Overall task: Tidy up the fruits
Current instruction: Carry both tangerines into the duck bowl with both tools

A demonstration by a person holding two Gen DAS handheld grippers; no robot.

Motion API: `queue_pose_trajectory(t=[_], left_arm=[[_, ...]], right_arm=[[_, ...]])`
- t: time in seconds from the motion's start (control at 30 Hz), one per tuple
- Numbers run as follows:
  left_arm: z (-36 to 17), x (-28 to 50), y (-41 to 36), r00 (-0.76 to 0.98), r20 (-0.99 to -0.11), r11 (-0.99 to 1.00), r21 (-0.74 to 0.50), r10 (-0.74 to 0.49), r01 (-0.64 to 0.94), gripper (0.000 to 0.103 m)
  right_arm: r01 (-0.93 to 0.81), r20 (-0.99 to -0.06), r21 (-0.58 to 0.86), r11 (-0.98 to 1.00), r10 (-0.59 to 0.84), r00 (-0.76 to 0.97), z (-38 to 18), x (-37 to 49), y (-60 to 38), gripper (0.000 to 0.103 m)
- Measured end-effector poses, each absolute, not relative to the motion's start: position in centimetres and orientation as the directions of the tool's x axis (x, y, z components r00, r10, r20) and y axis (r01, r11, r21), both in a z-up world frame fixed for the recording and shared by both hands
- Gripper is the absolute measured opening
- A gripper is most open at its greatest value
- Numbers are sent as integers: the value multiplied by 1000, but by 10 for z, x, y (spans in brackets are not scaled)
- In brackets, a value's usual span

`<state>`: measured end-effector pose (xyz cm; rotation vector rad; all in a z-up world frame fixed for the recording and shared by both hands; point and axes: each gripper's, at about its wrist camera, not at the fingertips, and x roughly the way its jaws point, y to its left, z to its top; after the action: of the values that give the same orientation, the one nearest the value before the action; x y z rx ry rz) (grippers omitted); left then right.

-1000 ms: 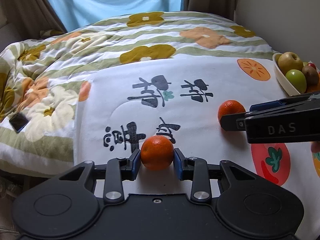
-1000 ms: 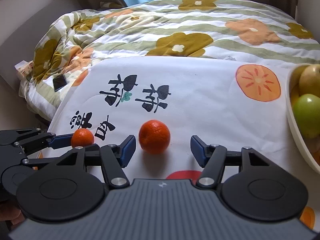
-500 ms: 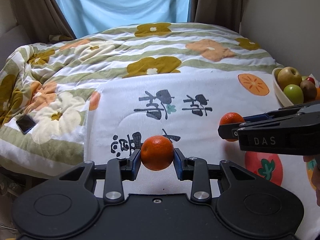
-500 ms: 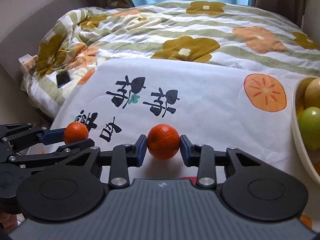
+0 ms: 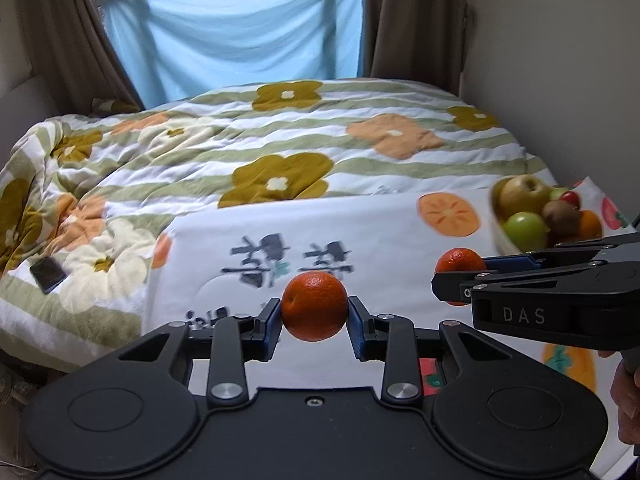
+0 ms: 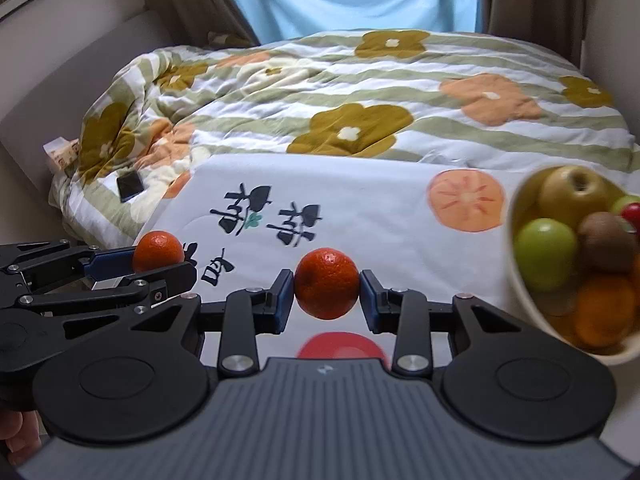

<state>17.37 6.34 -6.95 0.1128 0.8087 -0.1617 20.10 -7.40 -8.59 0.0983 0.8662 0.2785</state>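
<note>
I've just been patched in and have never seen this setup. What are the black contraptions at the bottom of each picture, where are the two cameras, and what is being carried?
There is no robot arm here. A person holds a pair of hand-held tongs in each hand, and each pair carries a wide-angle camera looking forward along its two fingers. The black body at the bottom of each picture is that camera's own tool.

The left view shows the left tongs shut on an orange, with the right tool reaching in from the right edge. The right view shows the right tongs shut on a second orange.

Below lies a bed with a flowered quilt and a white printed cloth. A bowl of mixed fruit sits at the right; a phone lies on the quilt.
</note>
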Motion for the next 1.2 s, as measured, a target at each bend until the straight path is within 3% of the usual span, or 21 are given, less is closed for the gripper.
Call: queue_pose_trajectory(t=[0.67,1.2], left_arm=[[-33,159,-71,698,-690,952,40,-193,303,38],[-78,192,-159,644,-745,951,41,-176,307,38]], right_arm=[[-64,-697,221,973,203,688,-49,164,-223,50],[-21,-727,201,979,164,667,-75,161,-316,50]])
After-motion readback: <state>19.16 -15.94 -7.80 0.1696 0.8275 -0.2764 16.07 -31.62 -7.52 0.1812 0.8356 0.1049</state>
